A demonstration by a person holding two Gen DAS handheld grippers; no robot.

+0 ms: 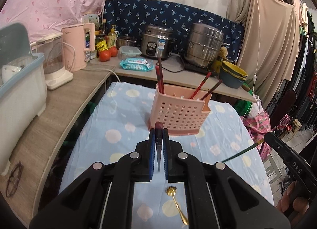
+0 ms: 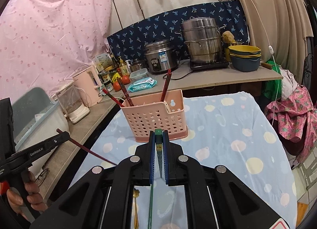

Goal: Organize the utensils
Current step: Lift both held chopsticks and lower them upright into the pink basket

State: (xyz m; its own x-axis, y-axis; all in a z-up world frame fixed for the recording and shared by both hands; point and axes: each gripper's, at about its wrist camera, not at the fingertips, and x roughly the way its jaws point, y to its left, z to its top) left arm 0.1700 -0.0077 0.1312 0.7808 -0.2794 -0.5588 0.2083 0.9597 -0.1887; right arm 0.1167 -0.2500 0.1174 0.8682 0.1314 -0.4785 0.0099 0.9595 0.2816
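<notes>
- Left gripper point(image 1: 159, 129): jaws nearly closed, blue pads clamped on a dark red chopstick point(image 1: 159, 127). Its blunt end shows just past the fingertips; the shaft runs back between the pads and tapers to a thin point.
- In the right wrist view the same red chopstick sticks out both sides of the left gripper point(image 2: 66, 134), sloping down toward the blue tablecloth point(image 2: 227, 125).
- Right gripper point(image 2: 158, 132): jaws closed as far as they go on a green chopstick point(image 2: 158, 135). Square green end at the fingertips, a yellowish band just behind it, and a long thin green shaft trailing back under the gripper.
- In the left wrist view the green chopstick point(image 1: 243, 150) shows as a slim green rod slanting down from the right gripper point(image 1: 269, 137).
- Both chopsticks are held in the air above the tablecloth, just in front of the pink perforated holder point(image 1: 178, 114).
- The holder stands upright on the tablecloth with four red and dark chopsticks point(image 1: 160, 76) leaning in it.
- A gold spoon point(image 1: 177, 205) lies flat on the tablecloth beneath the left gripper.
- Left hand point(image 2: 29, 197) wraps its gripper's handle at the lower left; right hand point(image 1: 293, 201) shows at the lower right edge.
- Both grippers tilt downward toward the holder.
</notes>
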